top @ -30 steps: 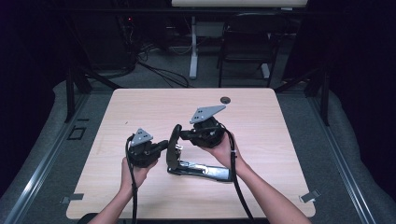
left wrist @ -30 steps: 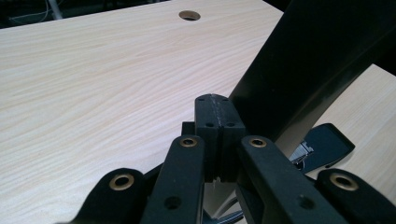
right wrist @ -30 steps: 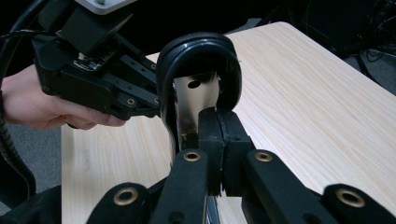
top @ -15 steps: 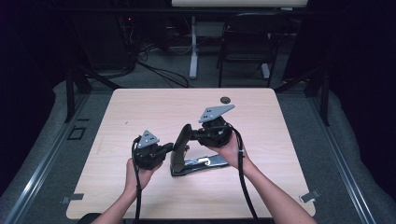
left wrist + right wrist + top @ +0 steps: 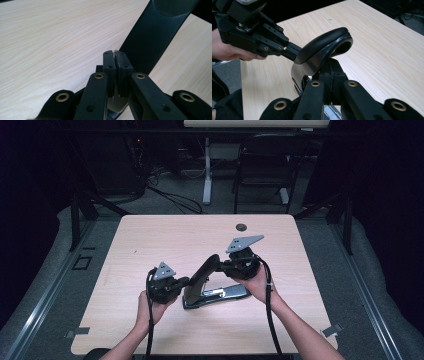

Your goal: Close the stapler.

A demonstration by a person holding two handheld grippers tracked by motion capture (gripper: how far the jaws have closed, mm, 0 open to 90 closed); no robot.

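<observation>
Presently, stapler (image 5: 215,292) — set near the table's (image 5: 150,240) front-middle, top arm (image 5: 204,271) raised open. Right gripper (image 5: 226,266) is clamped on that arm; left gripper (image 5: 184,282) is pressed shut, empty, against the base end. Step judged: opening for loading. Next move — base to be steadied.

In the left gripper view, the black plastic lever arm of the large black-and-chrome stapler (image 5: 152,35) is cut off by the top edge. In the right gripper view, that stapler's chrome base (image 5: 332,112) is mostly hidden behind the right hand-held gripper (image 5: 331,75).
</observation>
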